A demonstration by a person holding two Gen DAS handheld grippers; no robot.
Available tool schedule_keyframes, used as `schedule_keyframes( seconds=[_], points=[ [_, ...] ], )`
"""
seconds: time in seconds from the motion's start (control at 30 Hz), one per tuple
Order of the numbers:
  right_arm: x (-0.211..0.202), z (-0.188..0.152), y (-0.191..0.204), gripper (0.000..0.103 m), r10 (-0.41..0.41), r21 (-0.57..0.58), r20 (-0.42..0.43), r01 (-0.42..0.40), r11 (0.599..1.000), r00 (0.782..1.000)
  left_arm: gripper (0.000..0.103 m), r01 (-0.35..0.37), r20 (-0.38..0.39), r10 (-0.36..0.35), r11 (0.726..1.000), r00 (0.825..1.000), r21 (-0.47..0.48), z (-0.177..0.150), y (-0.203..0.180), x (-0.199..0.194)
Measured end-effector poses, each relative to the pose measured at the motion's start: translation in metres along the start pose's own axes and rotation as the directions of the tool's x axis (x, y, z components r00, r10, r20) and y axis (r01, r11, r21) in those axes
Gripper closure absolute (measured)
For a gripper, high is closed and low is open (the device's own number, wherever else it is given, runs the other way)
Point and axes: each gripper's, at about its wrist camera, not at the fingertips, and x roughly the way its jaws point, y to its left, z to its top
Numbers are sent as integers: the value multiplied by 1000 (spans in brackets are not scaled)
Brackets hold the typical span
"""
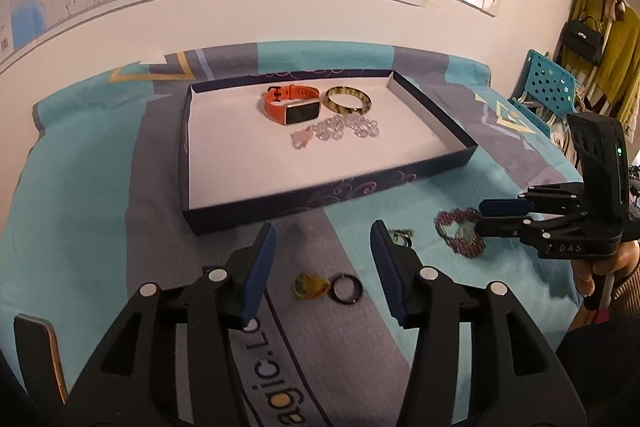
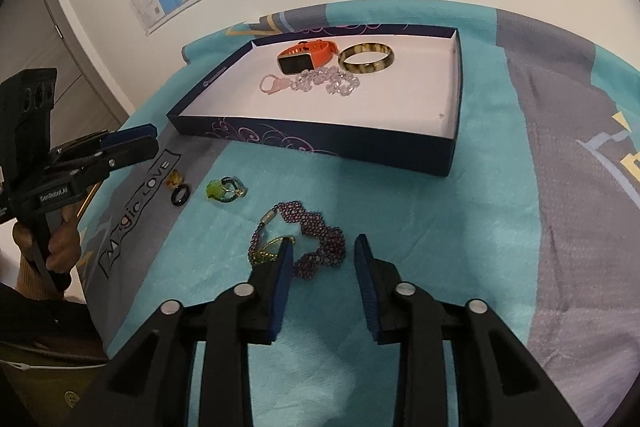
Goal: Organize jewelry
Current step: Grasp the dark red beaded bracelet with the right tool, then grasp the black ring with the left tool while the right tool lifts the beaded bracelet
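Right gripper [image 2: 322, 251] open, straddling the purple beaded bracelet [image 2: 316, 243] just in front of the box [image 2: 320, 143]; limp, light, beads slippery, so I'd pinch a bunched section, not the clasp. Left gripper [image 1: 323, 243] open over the black ring [image 1: 346, 290] and yellow charm [image 1: 311, 285]. Count: three pieces in box, four or five on the cloth outside.

Orange watch [image 1: 292, 103], bangle [image 1: 347, 100], crystal chain [image 1: 340, 130] lie in navy box [image 1: 320, 199]; purple bead bracelet [image 2: 316, 245], rings [image 2: 224, 189] on cloth

Both wrist views look down, close, sharing the box [image 1: 432, 171] [image 2: 320, 143].
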Motion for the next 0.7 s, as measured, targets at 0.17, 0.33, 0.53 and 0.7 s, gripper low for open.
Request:
schedule_keyframes(
  seconds=[0.17,0.33,0.53,0.7],
  points=[
    [2,-1,-2,96,13,18,-5,-13,1000,1000,54,9,-6,-10,1000,1000,-13,-6,1,-1],
    [0,-1,0,97,13,23,2,-14,1000,1000,54,15,-21,-15,1000,1000,-18,-14,0,0],
    [-10,5,8,98,27,11,38,-27,1000,999,54,19,-36,-19,1000,999,10,-23,-6,0],
    [-20,13,18,98,42,-8,74,-41,999,996,54,27,-42,-26,999,999,24,-27,-9,-2]
  ],
)
